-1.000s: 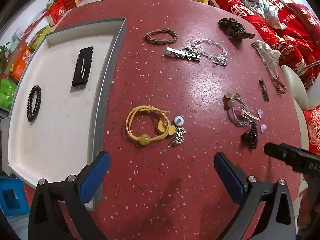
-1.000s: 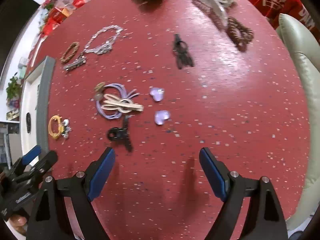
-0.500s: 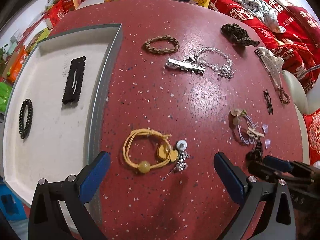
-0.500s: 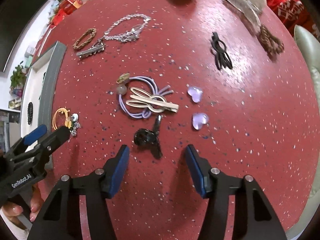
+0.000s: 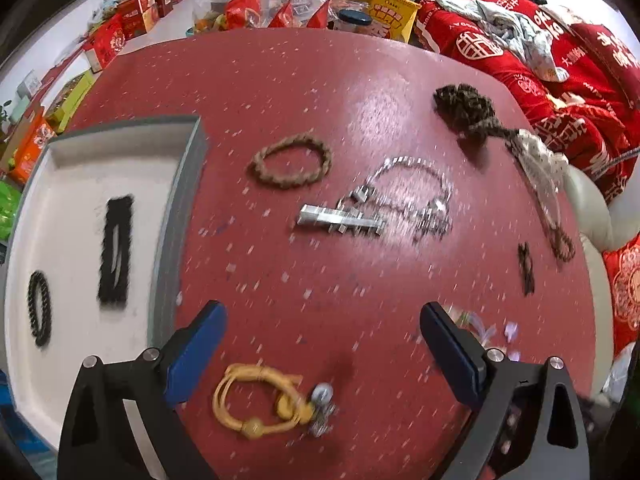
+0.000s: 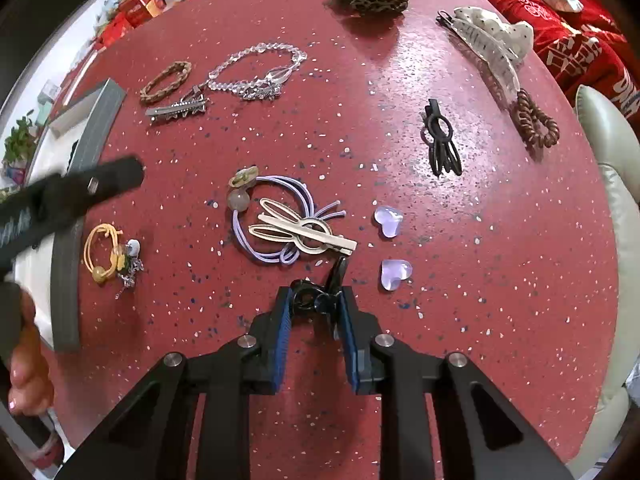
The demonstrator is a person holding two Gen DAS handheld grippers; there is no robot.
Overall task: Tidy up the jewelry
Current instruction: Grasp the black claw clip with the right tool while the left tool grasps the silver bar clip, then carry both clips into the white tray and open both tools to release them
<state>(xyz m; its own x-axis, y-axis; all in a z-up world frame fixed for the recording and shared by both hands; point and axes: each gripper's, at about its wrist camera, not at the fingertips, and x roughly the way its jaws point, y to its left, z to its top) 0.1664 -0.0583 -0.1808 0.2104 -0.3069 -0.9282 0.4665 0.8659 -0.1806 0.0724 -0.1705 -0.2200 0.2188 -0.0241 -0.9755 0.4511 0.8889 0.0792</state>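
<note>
Lighting: bright, even, diffuse. Broad pale glare lay on the far centre of the red table in the left wrist view and on its far right in the right wrist view. Shadows: short, soft. Left wrist view was streaked by motion blur; silver chain smeared. Right wrist view was sharp. Both showed fisheye bending and dark corner vignetting.

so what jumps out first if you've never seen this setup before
The right gripper sits closed on a small glossy black hair clip on the speckled red table, just below a lilac hair tie with a cream clip. At left, the open left gripper hovers over a yellow cord bracelet beside the white, grey-rimmed tray.
</note>
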